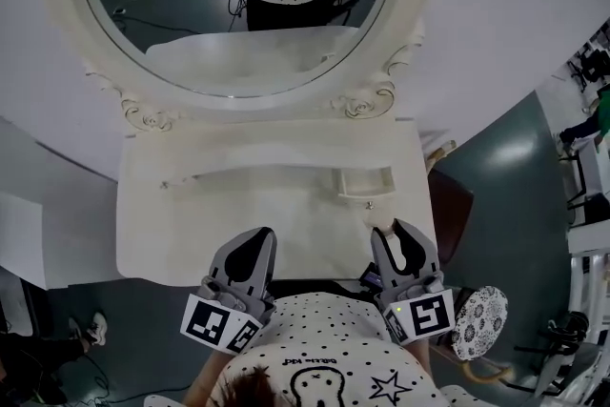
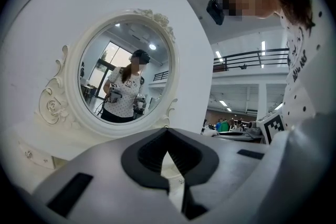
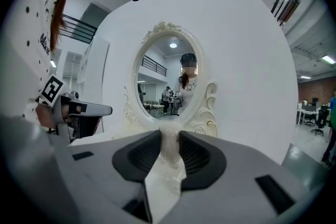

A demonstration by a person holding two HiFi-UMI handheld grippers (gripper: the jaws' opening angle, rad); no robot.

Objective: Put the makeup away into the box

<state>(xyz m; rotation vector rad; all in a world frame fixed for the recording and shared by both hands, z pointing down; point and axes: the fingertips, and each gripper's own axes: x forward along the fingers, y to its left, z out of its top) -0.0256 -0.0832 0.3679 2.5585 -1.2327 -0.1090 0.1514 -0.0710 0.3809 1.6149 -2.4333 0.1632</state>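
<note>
- Makeup item (image 3: pixel 169 149), pale and whitish, sits clamped between the fingers of the right gripper (image 3: pixel 169 136). Its kind is too blurred to tell.
- Left gripper (image 1: pixel 250 243) hovers at 7 o'clock in the head view, over the near edge of the tabletop (image 1: pixel 191 224). In the left gripper view its fingers (image 2: pixel 147 155) are clenched tip to tip.
- Oval mirror (image 1: pixel 191 24) stands at 12 o'clock at the back of the tabletop and reflects the person and both grippers.
- Box (image 1: pixel 364 195), a small open white compartment, rests on the tabletop at 4 o'clock of the head view's centre. It lies at 11 o'clock of the right gripper, near it but apart.
- Right gripper hangs at 5 o'clock in the head view, just beside the person's spotted shirt (image 1: pixel 324 338). It points toward the mirror, grasping the makeup item above the tabletop's near edge.
</note>
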